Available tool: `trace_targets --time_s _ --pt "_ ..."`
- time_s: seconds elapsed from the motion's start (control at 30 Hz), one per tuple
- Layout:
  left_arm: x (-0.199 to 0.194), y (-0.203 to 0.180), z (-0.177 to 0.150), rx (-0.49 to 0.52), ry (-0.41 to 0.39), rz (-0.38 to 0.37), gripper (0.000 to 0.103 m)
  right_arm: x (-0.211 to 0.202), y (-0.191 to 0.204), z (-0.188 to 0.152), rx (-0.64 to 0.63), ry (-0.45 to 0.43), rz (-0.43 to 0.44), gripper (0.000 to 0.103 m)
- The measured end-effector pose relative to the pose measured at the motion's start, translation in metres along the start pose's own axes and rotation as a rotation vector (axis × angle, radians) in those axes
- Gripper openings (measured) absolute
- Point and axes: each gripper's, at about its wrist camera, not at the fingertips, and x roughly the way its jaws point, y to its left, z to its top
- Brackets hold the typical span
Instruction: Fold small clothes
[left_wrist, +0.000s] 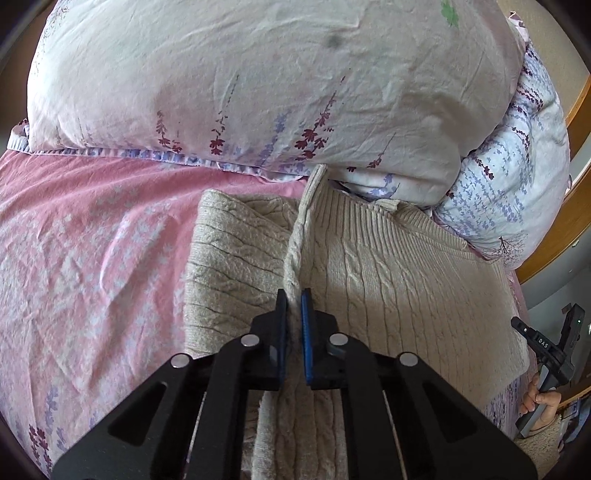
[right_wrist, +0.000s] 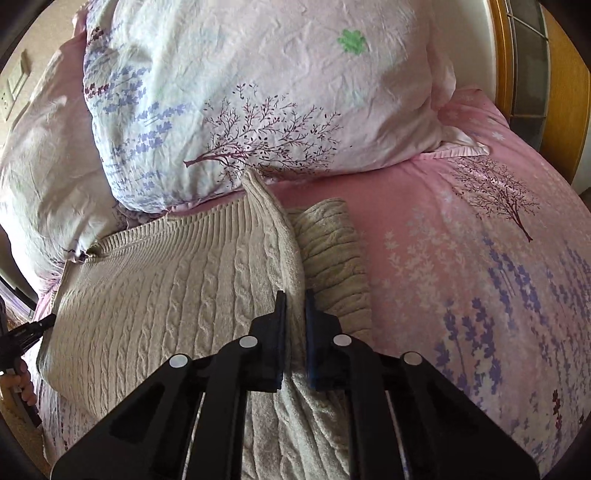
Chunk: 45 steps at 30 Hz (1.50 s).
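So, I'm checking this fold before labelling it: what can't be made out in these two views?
- Left wrist view: the near end of the beige cable-knit sweater, hidden behind the left gripper.
- Right wrist view: the sweater's near hem, hidden behind the right gripper.
- Both views: the sweater's sleeves, folded out of sight.
- Pink floral bedsheet: its edges, cut off by the frame.

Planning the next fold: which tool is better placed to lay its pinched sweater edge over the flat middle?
Right, narrowly: the right tool is shut on a taller lifted flap of the sweater, beside its flat middle. The left tool grips likewise.
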Motion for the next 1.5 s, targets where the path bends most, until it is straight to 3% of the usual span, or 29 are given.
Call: trace_targets --time_s 0.17,0.33,0.5,0.8,0.93,1.0,1.13,1.23,1.33,1.43,1.5 --pt "-0.021 0.009 0.004 0.008 -0.016 -0.030 0.006 -0.025 -0.007 -0.003 0.064 -0.025 0.038 0.009" --pt "-0.012 0.012 0.001 -0.027 0.009 -0.046 0.009 -0.010 -0.018 -0.013 0.109 0.029 0.044 0.010" --pt "-0.036 0.010 -0.012 -0.023 -0.005 -0.107 0.030 -0.034 -0.026 -0.019 0.111 0.010 0.085 0.021" --pt "-0.053 0.010 -0.040 -0.029 0.005 -0.127 0.030 -0.048 -0.031 -0.031 0.138 0.021 0.161 0.022" --pt "-0.054 0.006 -0.049 -0.007 0.010 -0.108 0.029 -0.050 -0.024 -0.044 0.076 0.044 0.131 0.028" --pt "-0.051 0.003 -0.051 0.007 0.014 -0.091 0.008 -0.051 -0.021 -0.048 0.054 0.025 0.101 0.010" --pt "-0.058 0.007 -0.050 0.050 0.006 -0.068 0.007 -0.063 -0.026 -0.045 0.088 -0.013 0.096 0.009" --pt "-0.061 0.017 -0.049 0.039 0.011 -0.076 0.007 -0.058 -0.033 -0.051 0.110 0.030 0.047 0.008" --pt "-0.055 0.012 -0.054 0.098 0.022 -0.041 0.007 -0.052 -0.038 -0.060 0.117 0.038 0.017 0.008" --pt "-0.059 0.004 -0.057 0.134 -0.005 -0.029 0.009 -0.057 -0.027 -0.054 0.080 0.016 -0.013 0.010" --pt "-0.069 0.001 -0.055 0.135 -0.045 -0.014 0.013 -0.069 -0.020 -0.047 0.056 -0.039 -0.033 0.025"
